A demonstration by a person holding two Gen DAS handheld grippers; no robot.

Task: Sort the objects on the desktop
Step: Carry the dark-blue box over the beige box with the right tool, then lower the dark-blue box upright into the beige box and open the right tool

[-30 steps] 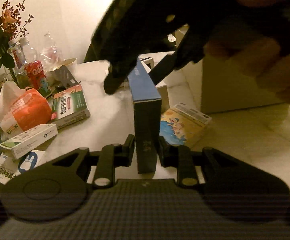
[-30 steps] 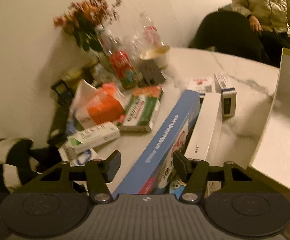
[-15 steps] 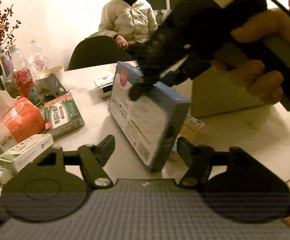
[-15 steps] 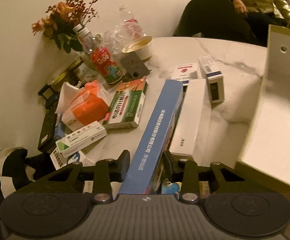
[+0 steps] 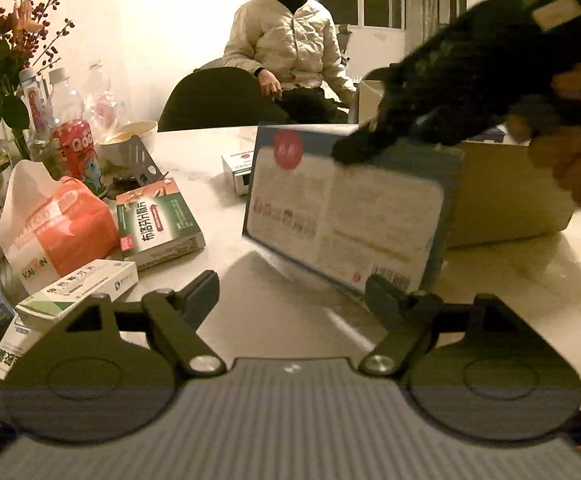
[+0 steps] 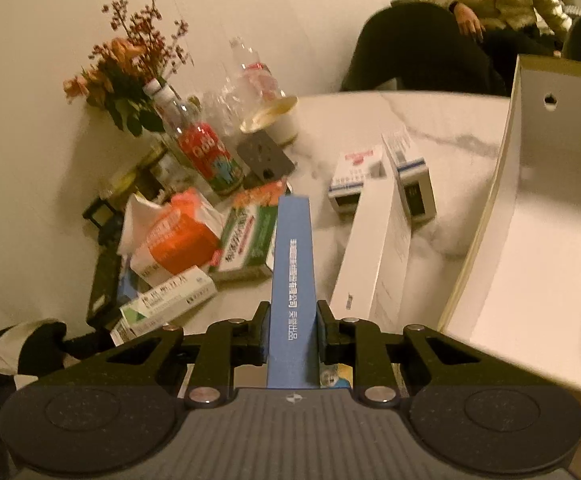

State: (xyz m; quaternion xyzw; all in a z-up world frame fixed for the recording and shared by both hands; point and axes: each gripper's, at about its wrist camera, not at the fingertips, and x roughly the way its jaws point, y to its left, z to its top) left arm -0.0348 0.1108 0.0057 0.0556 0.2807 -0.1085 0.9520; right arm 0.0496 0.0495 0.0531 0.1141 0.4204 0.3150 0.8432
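A flat blue box (image 6: pixel 292 276) stands on edge between the pads of my right gripper (image 6: pixel 292 332), which is shut on its narrow sides. In the left wrist view the same blue box (image 5: pixel 346 212) hangs above the table, its printed face toward the camera, gripped at its top edge by the dark right gripper and a hand (image 5: pixel 570 160). My left gripper (image 5: pixel 290 292) is below and in front of the box, its jaws opening, with nothing pressed between its fingers (image 5: pixel 198 292).
On the marble table (image 5: pixel 274 308) lie a green medicine box (image 5: pixel 158 224), an orange tissue pack (image 5: pixel 62 228), white boxes (image 6: pixel 378 248), bottles (image 6: pixel 206 152) and flowers (image 6: pixel 126 76). A large open cardboard box (image 6: pixel 530 220) stands at right. A seated person (image 5: pixel 290 48) is behind the table.
My left gripper let go of the blue box and opened wide, backing off slightly. My right gripper closed onto the box and turned it so its broad face shows to the left camera.
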